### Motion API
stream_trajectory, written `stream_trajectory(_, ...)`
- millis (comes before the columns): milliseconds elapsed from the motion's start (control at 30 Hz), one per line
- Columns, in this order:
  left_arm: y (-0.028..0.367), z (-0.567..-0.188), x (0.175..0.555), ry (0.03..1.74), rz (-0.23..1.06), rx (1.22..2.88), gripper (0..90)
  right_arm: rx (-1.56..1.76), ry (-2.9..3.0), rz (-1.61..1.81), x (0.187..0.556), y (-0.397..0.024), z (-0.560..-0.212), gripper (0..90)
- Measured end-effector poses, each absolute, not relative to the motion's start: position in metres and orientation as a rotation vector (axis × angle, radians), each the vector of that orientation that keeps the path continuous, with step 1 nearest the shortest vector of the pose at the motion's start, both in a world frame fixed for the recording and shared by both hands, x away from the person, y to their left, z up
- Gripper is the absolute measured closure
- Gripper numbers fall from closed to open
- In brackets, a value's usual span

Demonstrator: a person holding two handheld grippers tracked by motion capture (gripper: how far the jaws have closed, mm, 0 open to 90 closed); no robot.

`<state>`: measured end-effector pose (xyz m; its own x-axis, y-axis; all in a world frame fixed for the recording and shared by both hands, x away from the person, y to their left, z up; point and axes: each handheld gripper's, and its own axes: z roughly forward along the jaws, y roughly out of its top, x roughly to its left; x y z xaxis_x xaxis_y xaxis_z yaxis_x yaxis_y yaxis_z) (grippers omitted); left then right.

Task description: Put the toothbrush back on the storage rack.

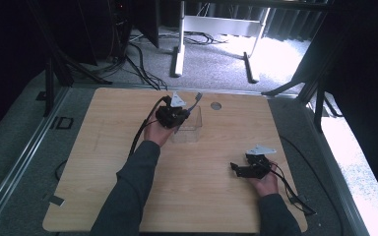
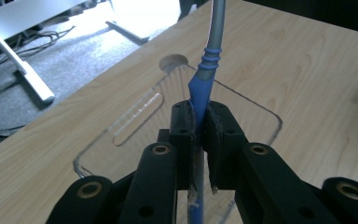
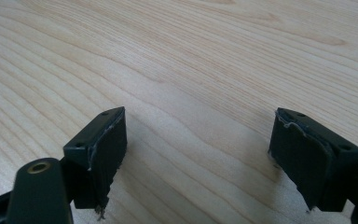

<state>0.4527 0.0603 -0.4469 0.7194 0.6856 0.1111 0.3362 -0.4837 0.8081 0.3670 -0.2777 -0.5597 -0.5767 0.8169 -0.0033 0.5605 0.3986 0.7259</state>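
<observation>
1. A slim tool (image 2: 200,88) with a blue grip and a grey shaft is clamped between the closed jaws of the left gripper (image 2: 198,126), at the blue part.
2. What the tool is cannot be told; in the high view its grey end (image 1: 195,102) is seen rising up and away from the gripper.
3. The tool is held over a clear box (image 2: 135,116) that stands on the counter (image 2: 307,70) toward its far edge.
4. The box is judged empty: through its walls and floor nothing but wood grain is seen. A long slot is moulded into one wall.
5. The tool is judged light and stiff. The blue section looks like soft rubber, so it is the surest place to be held; the grey shaft is likely smoother and could slip.
6. The box is judged light and hard, easily pushed across the counter if knocked by the tool.
7. The right gripper (image 3: 198,154) is seen low over bare wood near the person's side, its jaws spread wide with nothing between them.
8. A round hole (image 1: 215,105) is set in the counter just beyond the box.
</observation>
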Motion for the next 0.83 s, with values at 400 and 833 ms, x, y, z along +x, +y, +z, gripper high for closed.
stream_trajectory(400,0.083,-0.431,0.434,0.788,0.512,1.989,56.3,1.19,2.302,0.988,0.367,-0.278,-0.56,18.5)
stream_trajectory(833,0.145,-0.446,0.414,1.007,0.575,1.916,41.3,1.192,2.302,0.987,0.366,-0.278,-0.56,18.5)
